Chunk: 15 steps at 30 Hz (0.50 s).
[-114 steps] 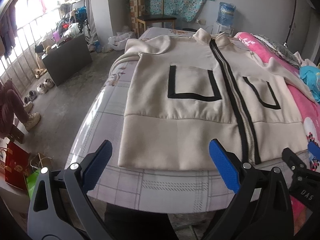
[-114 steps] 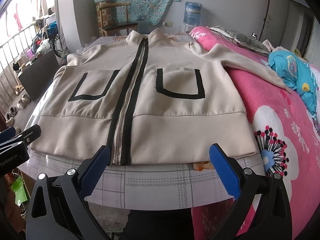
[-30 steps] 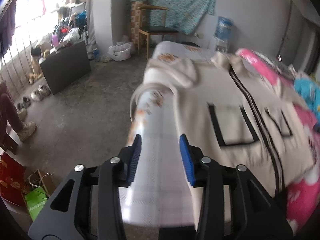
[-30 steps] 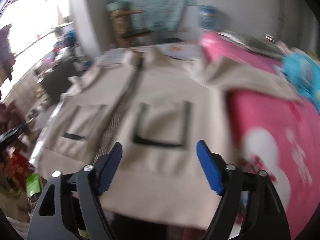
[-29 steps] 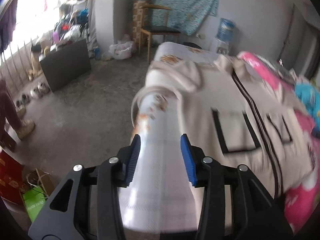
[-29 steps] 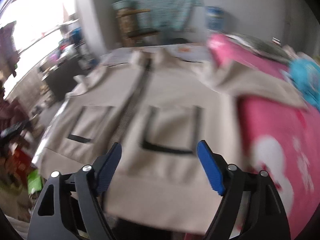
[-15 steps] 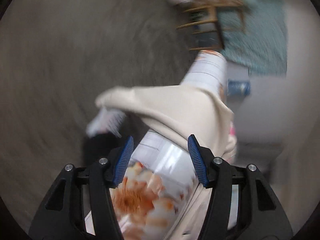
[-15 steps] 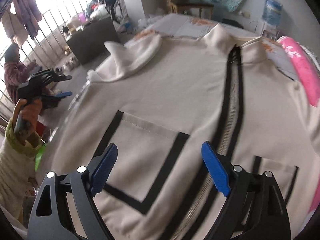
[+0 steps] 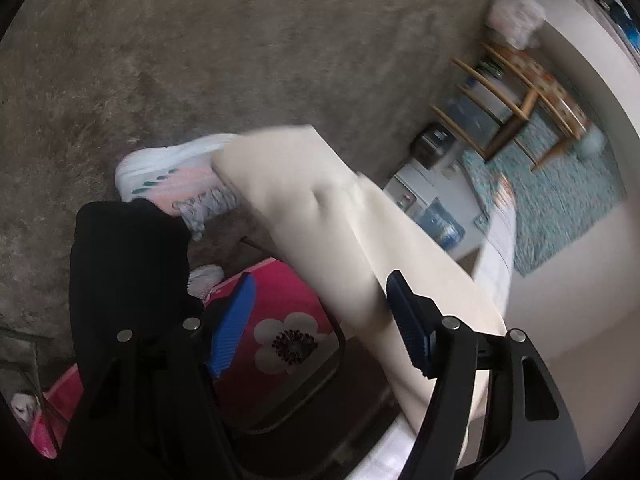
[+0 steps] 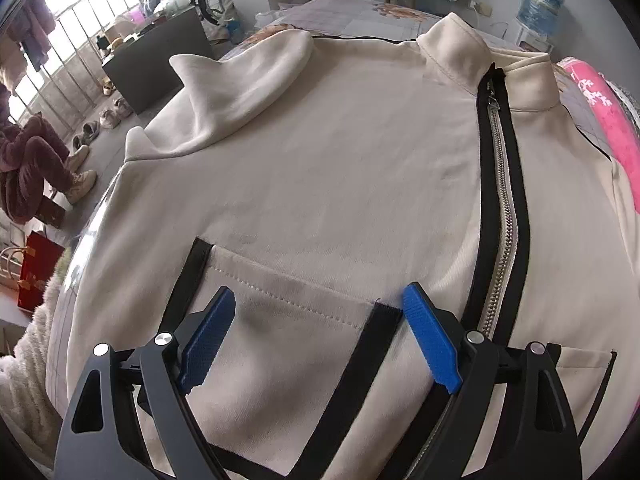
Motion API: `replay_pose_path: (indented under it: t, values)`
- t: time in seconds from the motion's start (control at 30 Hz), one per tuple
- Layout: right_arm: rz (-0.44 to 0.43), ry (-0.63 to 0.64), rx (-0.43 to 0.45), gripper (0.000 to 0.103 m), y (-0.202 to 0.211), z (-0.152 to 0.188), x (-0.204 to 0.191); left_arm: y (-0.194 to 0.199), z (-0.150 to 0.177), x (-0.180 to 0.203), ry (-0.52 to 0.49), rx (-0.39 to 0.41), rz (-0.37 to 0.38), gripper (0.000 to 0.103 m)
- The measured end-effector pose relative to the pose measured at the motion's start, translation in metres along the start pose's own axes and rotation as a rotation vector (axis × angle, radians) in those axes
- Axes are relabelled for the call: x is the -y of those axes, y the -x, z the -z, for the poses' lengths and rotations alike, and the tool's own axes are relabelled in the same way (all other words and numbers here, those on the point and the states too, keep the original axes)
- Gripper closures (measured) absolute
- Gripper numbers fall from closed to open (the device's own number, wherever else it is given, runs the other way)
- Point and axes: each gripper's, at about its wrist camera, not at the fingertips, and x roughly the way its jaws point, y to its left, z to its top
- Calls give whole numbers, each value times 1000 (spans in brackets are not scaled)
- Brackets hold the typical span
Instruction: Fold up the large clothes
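Cream jacket [image 10: 320, 168] lay zipped, front up, across the bed [image 10: 360, 12]. Left claw [image 9: 316, 320] had just been opening toward the sleeve [image 9: 320, 216] hanging off the bed's edge, not yet gripping. Right claw [image 10: 316, 336] hovered wide over the pocket [image 10: 288, 340]. Sleeve fold probably in hand; next: clamp sleeve.

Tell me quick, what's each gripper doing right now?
Left gripper: open, fingers have just been opening, cream sleeve between them, not gripped.
Right gripper: open, empty, over the jacket.
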Motion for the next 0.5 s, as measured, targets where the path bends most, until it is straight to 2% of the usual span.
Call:
replay_pose_path:
  t: [0.17, 0.23, 0.3, 0.33, 0.37, 0.4, 0.43, 0.5]
  values:
    - [25, 5, 4, 19, -2, -2, -4, -27, -24, -3, 0, -19, -12, 39]
    - [33, 7, 7, 19, -5, -6, -7, -35, -21, 1, -32, -21, -36, 50]
    - [38, 5, 12, 19, -6, -6, -6, -38, -17, 7, -57, -15, -54, 70]
    - [38, 3, 14, 19, -5, -5, -5, -37, -15, 12, -79, -8, -61, 76]
    - [37, -1, 16, 19, -3, -5, -3, -33, -14, 16, -102, 1, -66, 88]
    - [37, -6, 22, 19, -2, -4, -1, -26, -12, 25, -141, 27, -87, 94]
    - [35, -10, 27, 19, 1, -3, 2, -17, -9, 30, -174, 53, -108, 94]
    - [33, -16, 50, 19, 9, -1, 6, 16, 2, 60, -304, 163, -181, 96]
